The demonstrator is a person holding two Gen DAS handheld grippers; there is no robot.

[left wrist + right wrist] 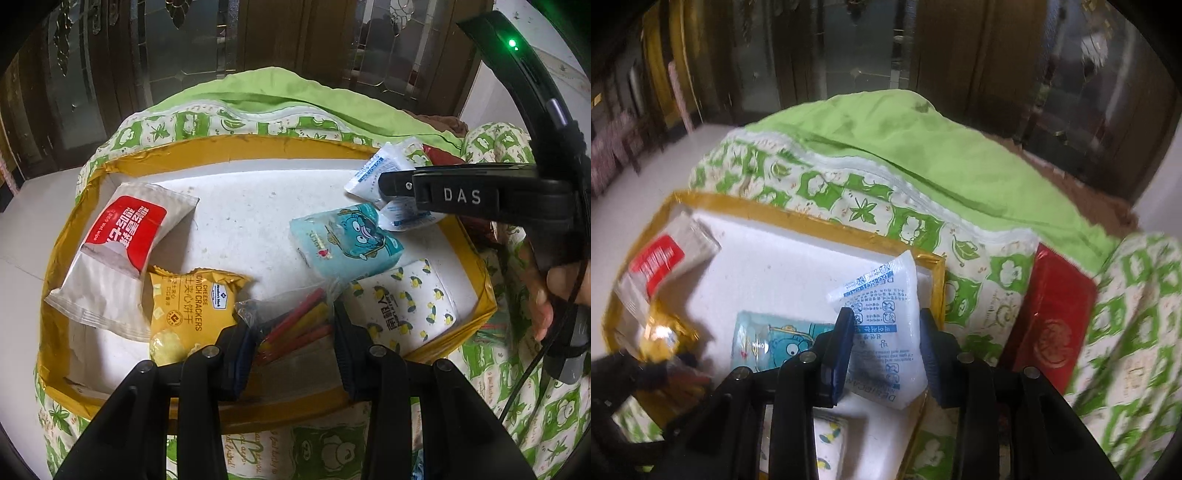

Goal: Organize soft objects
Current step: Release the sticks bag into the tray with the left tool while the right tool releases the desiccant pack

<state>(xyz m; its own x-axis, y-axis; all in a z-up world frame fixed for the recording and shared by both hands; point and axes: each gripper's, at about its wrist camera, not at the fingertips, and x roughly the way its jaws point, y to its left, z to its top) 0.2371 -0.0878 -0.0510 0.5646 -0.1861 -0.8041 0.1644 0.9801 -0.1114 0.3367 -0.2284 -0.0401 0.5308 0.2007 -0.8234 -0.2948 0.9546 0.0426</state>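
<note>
A white foam tray [221, 146] with a gold taped rim lies on a quilt. My left gripper [291, 319] is shut on a clear bag of red and yellow sticks [299, 328] over the tray's near edge. My right gripper [886, 325] is shut on a white packet with blue print [886, 295], held above the tray's far right corner. In the tray lie a red-label wet wipe pack [122, 236], a yellow cracker packet [192, 306], a teal cartoon tissue pack [343, 240] and a lemon-print tissue pack [406, 302].
The green and white patterned quilt [849, 199] surrounds the tray. A red box [1052, 325] lies on the quilt just right of the tray. Dark wooden doors with glass panels [184, 44] stand behind. Pale floor [22, 240] shows at the left.
</note>
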